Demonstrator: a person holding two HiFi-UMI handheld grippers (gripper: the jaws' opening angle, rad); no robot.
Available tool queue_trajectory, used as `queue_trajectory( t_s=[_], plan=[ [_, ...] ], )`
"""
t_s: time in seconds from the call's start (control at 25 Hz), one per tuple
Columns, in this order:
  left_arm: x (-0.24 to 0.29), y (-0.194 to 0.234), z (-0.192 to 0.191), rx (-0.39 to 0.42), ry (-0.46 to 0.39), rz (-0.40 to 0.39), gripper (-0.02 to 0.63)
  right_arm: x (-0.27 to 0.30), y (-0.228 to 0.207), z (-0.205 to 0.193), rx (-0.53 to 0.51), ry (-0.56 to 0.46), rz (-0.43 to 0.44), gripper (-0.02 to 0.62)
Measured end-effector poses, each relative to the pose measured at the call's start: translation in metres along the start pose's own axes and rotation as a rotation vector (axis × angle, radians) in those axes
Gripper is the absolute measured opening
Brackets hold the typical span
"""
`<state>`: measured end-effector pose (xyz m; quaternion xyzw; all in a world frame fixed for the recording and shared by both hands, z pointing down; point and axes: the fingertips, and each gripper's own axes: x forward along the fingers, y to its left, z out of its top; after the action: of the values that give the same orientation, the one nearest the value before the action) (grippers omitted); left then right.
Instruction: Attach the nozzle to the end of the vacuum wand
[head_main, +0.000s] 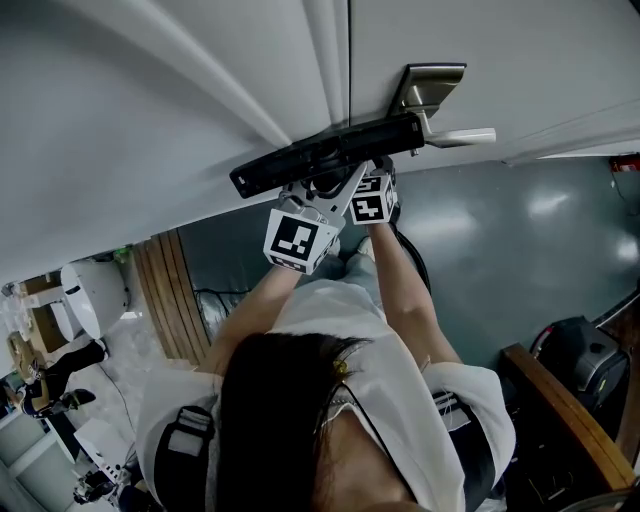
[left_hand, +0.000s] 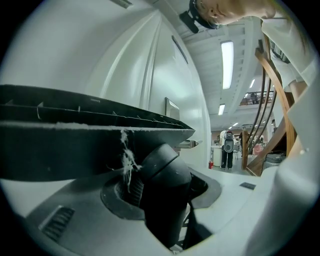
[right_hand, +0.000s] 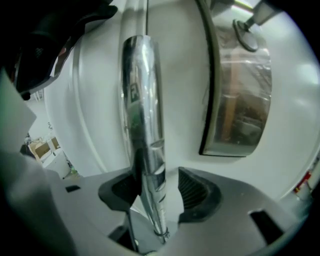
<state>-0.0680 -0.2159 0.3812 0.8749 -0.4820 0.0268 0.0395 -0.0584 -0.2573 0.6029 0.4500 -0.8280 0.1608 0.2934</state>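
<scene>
- The left gripper (left_hand: 160, 192) sits low in the middle of its own view. Its jaws squeeze tight on the round neck of the long, flat black plastic vacuum nozzle (left_hand: 90, 135).
- In the head view the nozzle lies slanted at the top middle, in front of the big white door (head_main: 150, 100).
- The right gripper (right_hand: 159, 191) has its jaws apart. The shiny silver metal vacuum wand (right_hand: 142, 100) stands between them, close against the left pad, with a gap at the right pad.
- A silver metal door handle (head_main: 440, 95) is at the upper right, just past the nozzle's end.
</scene>
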Motion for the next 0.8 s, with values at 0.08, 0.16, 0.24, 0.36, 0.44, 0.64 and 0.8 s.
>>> queue_trajectory(
  t_s=[0.08,0.16,0.24,0.36,0.44,0.64,0.8],
  plan=[
    [0.0,0.0,0.001,-0.007,0.0,0.004,0.198,0.001,0.0,-0.002,-0.021,0.006,-0.005,0.218],
    [0.0,0.0,0.001,-0.007,0.004,0.008,0.196,0.002,0.0,-0.002,-0.019,-0.003,-0.016,0.213],
    [-0.001,0.0,0.001,-0.002,0.006,0.013,0.198,0.002,0.001,-0.003,-0.015,0.001,-0.021,0.206],
    [-0.001,0.002,0.0,-0.01,0.012,0.022,0.198,0.004,0.006,-0.002,-0.032,0.025,-0.011,0.141],
    [-0.001,0.001,-0.001,-0.029,0.013,0.025,0.196,0.005,0.007,-0.001,-0.039,0.022,-0.001,0.141],
    [-0.004,0.001,-0.005,-0.071,0.025,0.033,0.196,0.005,0.006,-0.004,-0.033,0.025,0.009,0.141],
    [-0.007,-0.005,0.003,-0.112,-0.016,-0.022,0.196,0.003,0.012,-0.003,-0.036,0.022,0.044,0.141]
  ],
)
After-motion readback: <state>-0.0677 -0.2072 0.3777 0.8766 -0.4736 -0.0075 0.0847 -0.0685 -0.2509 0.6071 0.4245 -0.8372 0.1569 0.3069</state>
